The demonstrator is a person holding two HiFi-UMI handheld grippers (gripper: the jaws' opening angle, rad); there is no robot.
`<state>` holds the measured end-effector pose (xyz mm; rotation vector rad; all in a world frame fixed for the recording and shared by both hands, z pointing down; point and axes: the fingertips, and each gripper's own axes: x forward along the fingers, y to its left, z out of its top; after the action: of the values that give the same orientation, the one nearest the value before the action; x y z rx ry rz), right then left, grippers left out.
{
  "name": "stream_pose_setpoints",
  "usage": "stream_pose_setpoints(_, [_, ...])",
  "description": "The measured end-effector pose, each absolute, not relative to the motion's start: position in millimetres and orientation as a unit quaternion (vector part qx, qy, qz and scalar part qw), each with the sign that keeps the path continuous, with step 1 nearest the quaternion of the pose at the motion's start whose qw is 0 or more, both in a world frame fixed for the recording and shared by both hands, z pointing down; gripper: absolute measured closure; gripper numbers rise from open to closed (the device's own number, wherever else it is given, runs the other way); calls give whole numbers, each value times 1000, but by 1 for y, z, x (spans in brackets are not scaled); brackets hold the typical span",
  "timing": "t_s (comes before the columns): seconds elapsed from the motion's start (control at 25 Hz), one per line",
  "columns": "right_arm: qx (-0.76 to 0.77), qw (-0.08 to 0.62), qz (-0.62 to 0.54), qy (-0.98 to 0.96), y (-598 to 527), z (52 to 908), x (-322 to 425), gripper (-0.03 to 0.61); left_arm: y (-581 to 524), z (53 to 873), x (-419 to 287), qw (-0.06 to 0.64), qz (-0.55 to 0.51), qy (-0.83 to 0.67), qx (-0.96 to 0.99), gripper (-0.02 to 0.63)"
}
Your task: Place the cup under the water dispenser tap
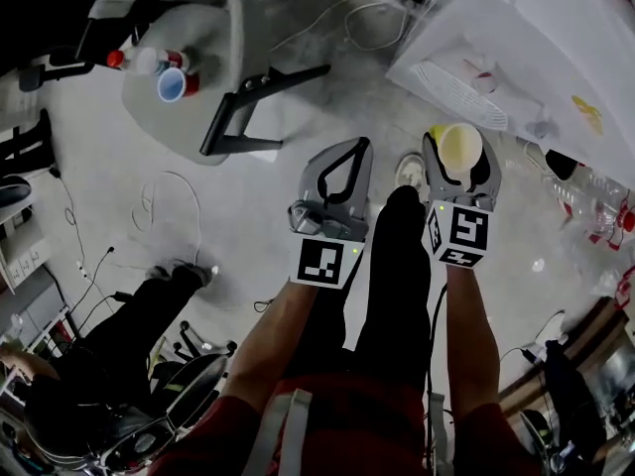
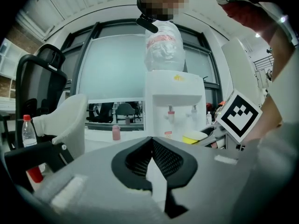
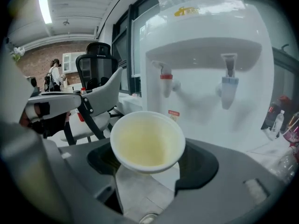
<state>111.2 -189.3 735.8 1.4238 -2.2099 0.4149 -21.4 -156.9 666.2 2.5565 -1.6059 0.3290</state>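
right hand-held gripper (image 1: 462,155) holds cup (image 3: 147,141) facing water dispenser (image 3: 210,31).

Yellowish cup (image 3: 147,141), white dispenser (image 3: 205,36), red tap (image 3: 166,80), perhaps bluish tap (image 3: 227,87).

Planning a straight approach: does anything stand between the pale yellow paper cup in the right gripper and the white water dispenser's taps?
Nothing visible. The pale yellow paper cup, held by the right gripper, faces the red tap and blue tap of the white water dispenser unobstructed.
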Motion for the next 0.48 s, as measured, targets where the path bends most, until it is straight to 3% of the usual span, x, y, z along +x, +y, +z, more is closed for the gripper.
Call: stream_pose_setpoints(0.48, [519, 251, 145, -804, -221, 773, 110, 252, -147, 701, -19, 77, 122, -525, 839, 614])
